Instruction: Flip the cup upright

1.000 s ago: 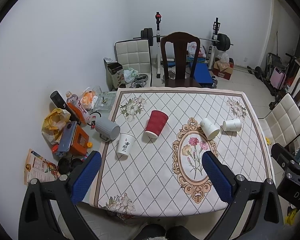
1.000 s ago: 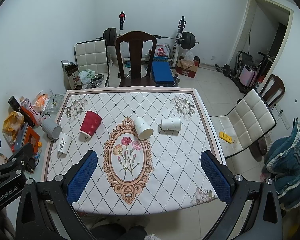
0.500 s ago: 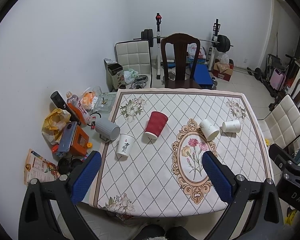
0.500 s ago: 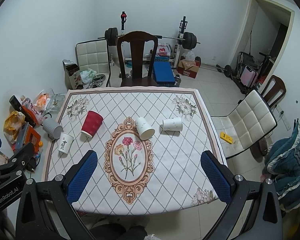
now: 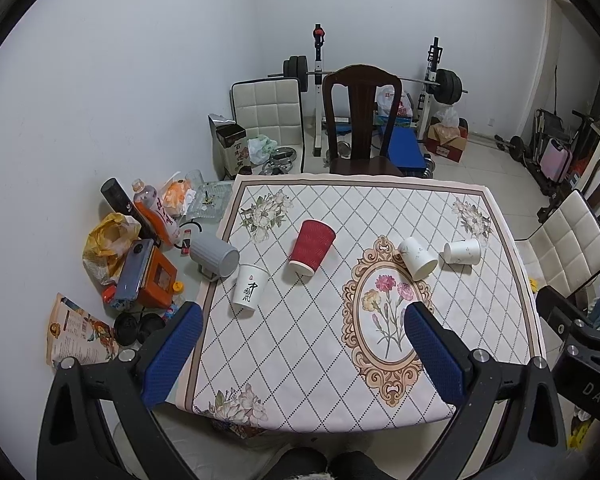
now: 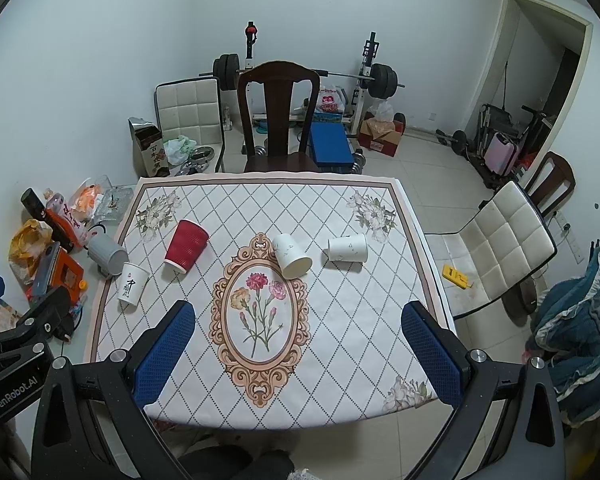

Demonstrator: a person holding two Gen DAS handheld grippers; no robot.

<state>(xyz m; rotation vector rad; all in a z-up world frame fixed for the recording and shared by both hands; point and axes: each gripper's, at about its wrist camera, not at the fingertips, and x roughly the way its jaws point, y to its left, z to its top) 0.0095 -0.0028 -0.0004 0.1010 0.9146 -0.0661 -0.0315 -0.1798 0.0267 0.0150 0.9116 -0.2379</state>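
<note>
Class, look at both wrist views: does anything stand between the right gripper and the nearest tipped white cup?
Nothing visible does. Only bare tablecloth lies between the open right gripper and the tipped white cup at the oval's top edge. The other white cup lies apart, to its right.

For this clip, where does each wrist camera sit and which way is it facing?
Left wrist: above the table's near edge, looking down-forward past its own open left gripper; the right gripper's body shows at far right.
Right wrist: same height, further right, facing likewise past the open right gripper; the left gripper's body shows at far left.
Shared: red cup, three white cups, grey cup, dark wooden chair.
</note>
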